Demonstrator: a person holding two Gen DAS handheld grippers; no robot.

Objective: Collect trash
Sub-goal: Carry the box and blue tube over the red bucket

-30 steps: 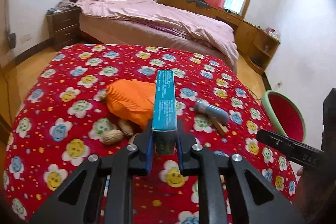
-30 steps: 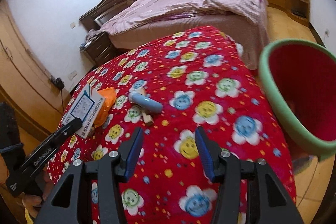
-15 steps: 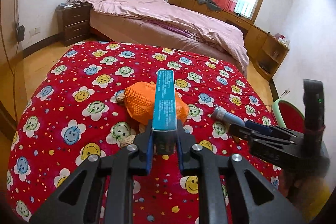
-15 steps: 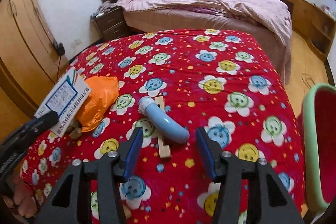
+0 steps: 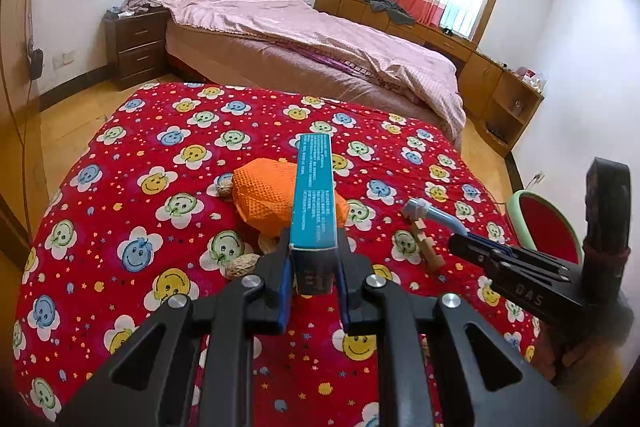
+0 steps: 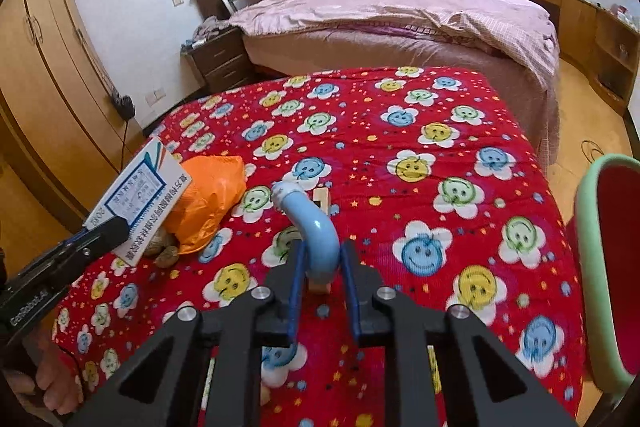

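My left gripper [image 5: 313,257] is shut on a long teal box [image 5: 314,199] and holds it above the red flowered cloth [image 5: 160,147]; the box also shows in the right wrist view [image 6: 140,199]. My right gripper [image 6: 320,263] has closed around a bent light-blue tube [image 6: 310,223] that lies on a small wooden piece [image 6: 320,285]. The tube also shows in the left wrist view [image 5: 434,215]. An orange net bag [image 5: 272,197] with nuts [image 5: 242,265] beside it lies under the box.
A green bin with a red inside [image 6: 608,267] stands at the table's right edge, also in the left wrist view [image 5: 544,223]. A bed with pink covers [image 5: 320,39] lies beyond the table. A wardrobe [image 6: 48,67] is on the left.
My right gripper has moved forward onto the blue tube and its jaws have narrowed around it. My left gripper has stayed shut on the teal box, pulling back slightly.
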